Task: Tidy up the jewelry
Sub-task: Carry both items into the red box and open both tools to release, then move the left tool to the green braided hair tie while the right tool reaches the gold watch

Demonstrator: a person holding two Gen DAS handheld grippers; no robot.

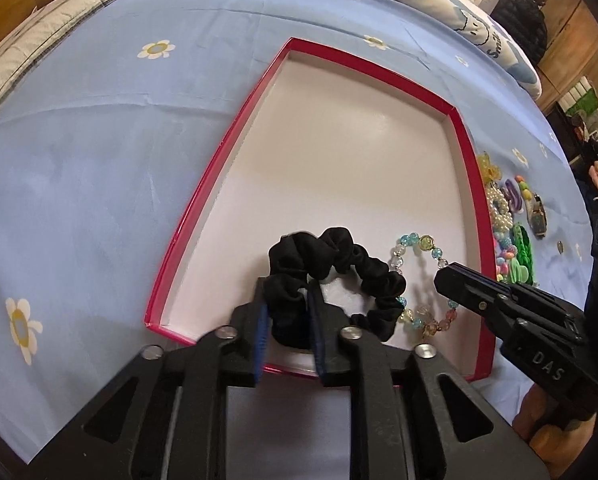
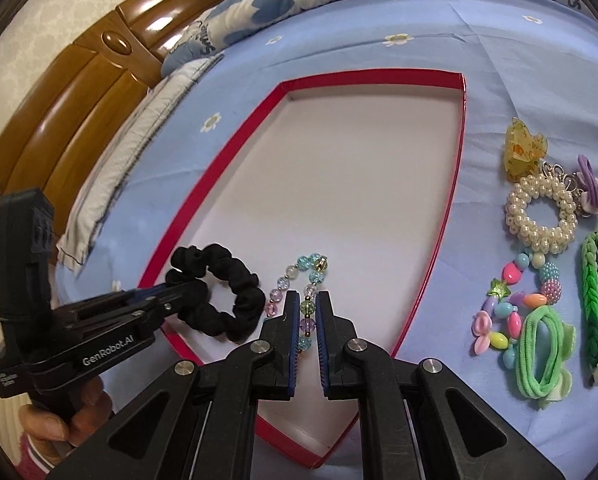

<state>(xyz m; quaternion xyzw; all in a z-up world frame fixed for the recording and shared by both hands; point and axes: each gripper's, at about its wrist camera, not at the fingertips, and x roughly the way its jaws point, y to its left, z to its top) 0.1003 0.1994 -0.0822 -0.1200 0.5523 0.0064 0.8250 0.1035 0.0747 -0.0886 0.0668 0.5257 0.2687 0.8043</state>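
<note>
I read "GenRobot.AI" on my left gripper point(image 2: 187, 294), "DAS" on my right gripper point(image 1: 445, 276). Left fingers clench the black scrunchie point(image 1: 331, 276) inside the red-rimmed box point(image 1: 203, 208); right fingers pinch the beaded bracelet point(image 2: 305, 300) just beside it.

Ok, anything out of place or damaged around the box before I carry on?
Nothing stands out. The red-rimmed box sits flat on the bed, with the black scrunchie and the beaded bracelet inside, each between the fingers of a hand-held gripper. The remaining pieces lie in a loose cluster right of the box.
</note>
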